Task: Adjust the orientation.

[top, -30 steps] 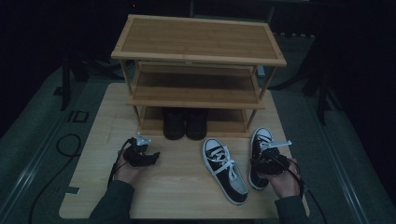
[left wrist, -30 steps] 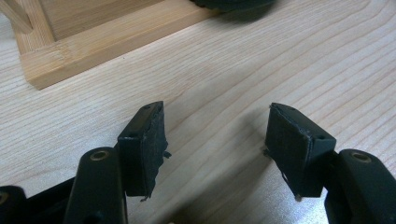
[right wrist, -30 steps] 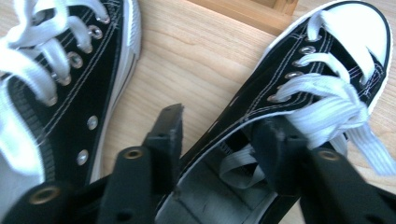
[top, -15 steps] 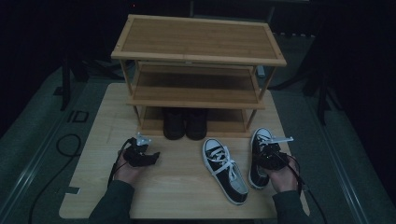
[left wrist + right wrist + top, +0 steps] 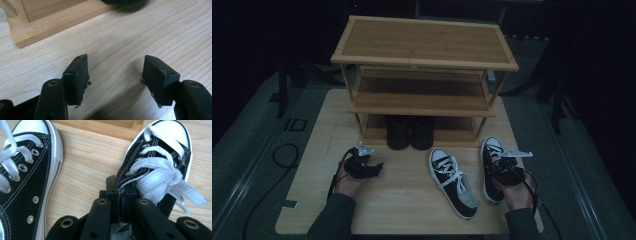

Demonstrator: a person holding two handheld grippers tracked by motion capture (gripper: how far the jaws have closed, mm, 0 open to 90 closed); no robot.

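Note:
Two black-and-white lace-up sneakers lie on the wooden table (image 5: 407, 210) in front of a shoe rack (image 5: 422, 50). My right gripper (image 5: 503, 167) (image 5: 121, 187) has just been closing, and its jaws now pinch the side edge of the right-hand sneaker (image 5: 492, 149) (image 5: 160, 150) beside its white laces. The other sneaker (image 5: 453, 184) (image 5: 22, 170) lies loose to its left. My left gripper (image 5: 373, 169) (image 5: 116, 72) rests low over bare table at the left, jaws wide apart with nothing between them.
The bamboo rack has three tiers; a pair of black boots (image 5: 410, 132) stands on its lowest shelf. The rack's base board (image 5: 50, 22) lies just ahead of the left gripper. A dark floor surrounds the table, with a cable (image 5: 282, 152) at the left.
The right gripper has settled a little onto the right-hand sneaker. The left hand and both sneakers stay where they were.

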